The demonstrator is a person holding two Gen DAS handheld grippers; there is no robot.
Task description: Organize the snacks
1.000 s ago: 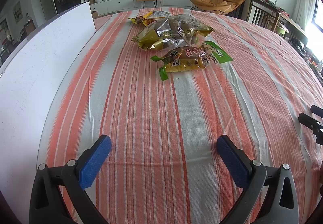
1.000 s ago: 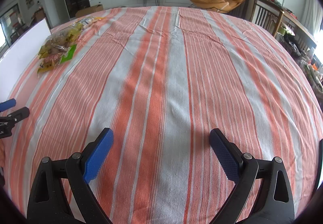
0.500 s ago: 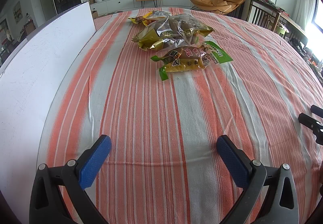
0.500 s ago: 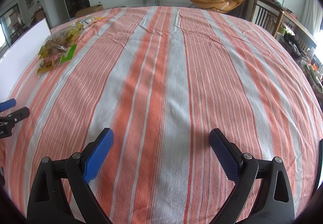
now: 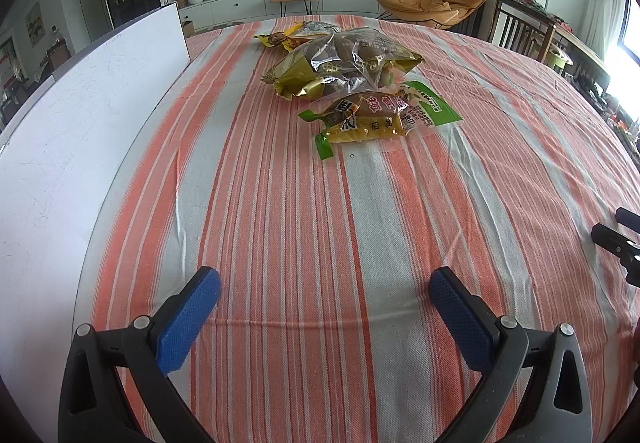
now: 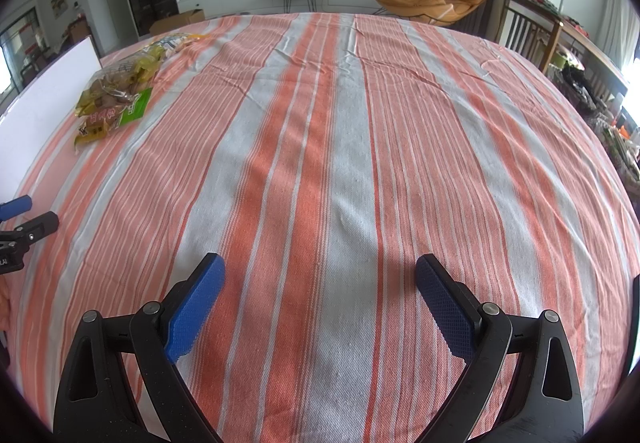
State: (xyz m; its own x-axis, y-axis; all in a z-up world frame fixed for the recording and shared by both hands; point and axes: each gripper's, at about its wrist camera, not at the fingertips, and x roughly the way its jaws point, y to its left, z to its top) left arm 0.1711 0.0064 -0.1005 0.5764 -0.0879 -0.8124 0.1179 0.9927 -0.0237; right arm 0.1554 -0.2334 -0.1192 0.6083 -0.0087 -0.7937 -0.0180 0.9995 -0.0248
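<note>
Three snack bags lie in a row on the striped tablecloth, far ahead of my left gripper [image 5: 324,283], which is open and empty. Nearest is a clear bag with green edges and yellow snacks [image 5: 376,115]. Behind it is a large gold and clear bag [image 5: 344,63], then a small yellow bag [image 5: 296,35]. In the right wrist view the same bags [image 6: 116,99] lie at the far left. My right gripper [image 6: 320,275] is open and empty over bare cloth; its tip shows in the left wrist view [image 5: 616,239].
A white board [image 5: 80,123] stands along the table's left edge. The orange and white striped cloth [image 6: 340,143] covers the table. Wooden chairs [image 6: 532,39] stand at the far right. The left gripper's tip [image 6: 24,219] shows at the left edge.
</note>
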